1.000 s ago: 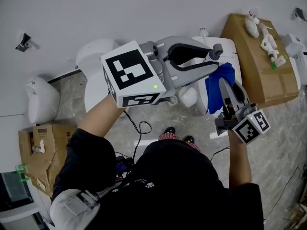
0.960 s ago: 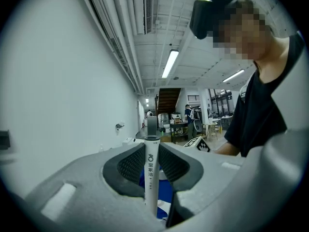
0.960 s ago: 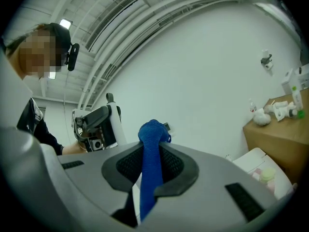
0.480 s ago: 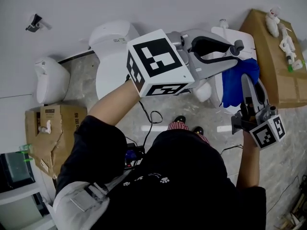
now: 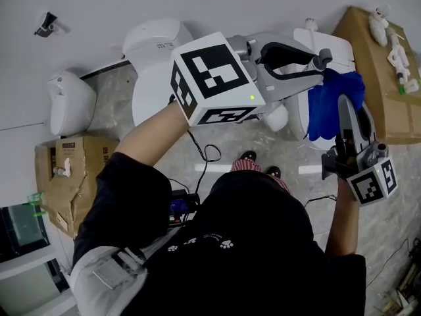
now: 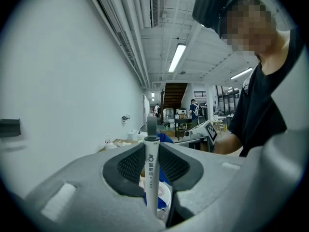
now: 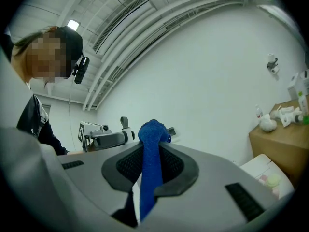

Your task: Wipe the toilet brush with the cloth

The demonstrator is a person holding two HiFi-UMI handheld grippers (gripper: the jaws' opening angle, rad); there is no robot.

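Observation:
The toilet brush's white handle [image 6: 151, 178] stands upright between the pads of my left gripper [image 6: 152, 150], which is shut on it. The handle's grey tip [image 5: 322, 57] pokes up past the jaws. In the head view the left gripper [image 5: 320, 67] reaches to the right, under its big marker cube. The blue cloth [image 7: 148, 173] is pinched in my right gripper [image 7: 150, 148], bunched above the jaws and hanging below them. Seen from the head, the right gripper [image 5: 346, 103] points up the picture and holds the cloth [image 5: 331, 105] just right of the brush's tip. The brush head is hidden.
A white toilet [image 5: 155, 52] stands at the wall on the left, and another white fixture [image 5: 327, 42] sits behind the grippers. A white urinal-like unit [image 5: 69, 104] is further left. Cardboard boxes [image 5: 63, 176] [image 5: 385, 84] flank the floor. A black cable [image 5: 205, 155] lies by my feet.
The left gripper with the brush has sunk slightly. The cloth in the right gripper now sits closer beside the brush's tip. Both grips are unchanged.

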